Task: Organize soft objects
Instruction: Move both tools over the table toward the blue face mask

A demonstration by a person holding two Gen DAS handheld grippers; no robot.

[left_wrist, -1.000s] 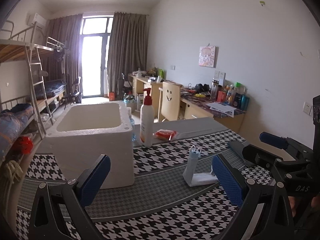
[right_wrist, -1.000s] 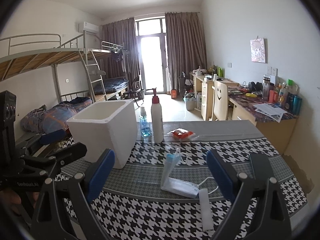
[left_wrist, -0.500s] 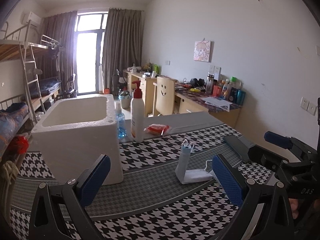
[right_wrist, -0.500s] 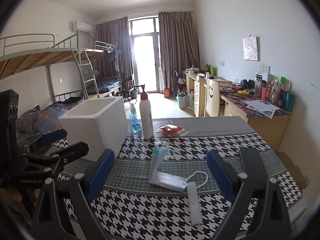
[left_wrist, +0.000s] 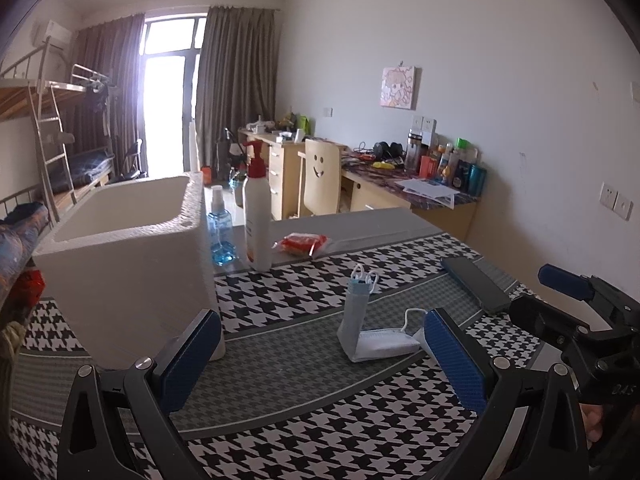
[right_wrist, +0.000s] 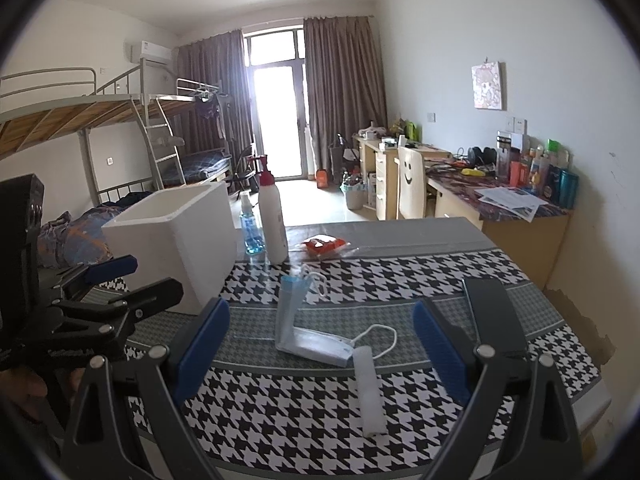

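A pale blue face mask [left_wrist: 360, 322] lies bent on the houndstooth tablecloth, one half flat and the other standing up with its ear loops on top. My left gripper [left_wrist: 320, 344] hovers open just in front of it, with nothing between the blue pads. In the right wrist view the same mask [right_wrist: 304, 332] sits between and beyond the fingers of my right gripper [right_wrist: 320, 332], which is open and empty. A folded white strip [right_wrist: 370, 392] lies just right of the mask. A white foam box [left_wrist: 120, 272] stands open-topped to the left.
A white pump bottle [left_wrist: 256, 220], a blue spray bottle [left_wrist: 220, 232] and a red packet [left_wrist: 304, 242] stand behind the mask. A dark flat slab [right_wrist: 492, 316] lies at the right. The table's right edge [right_wrist: 592, 364] is close. Desks and bunk beds lie beyond.
Box, bottles and mask have drifted left in both views, so both grippers have swung slightly right. Both stay open; nothing was gripped.
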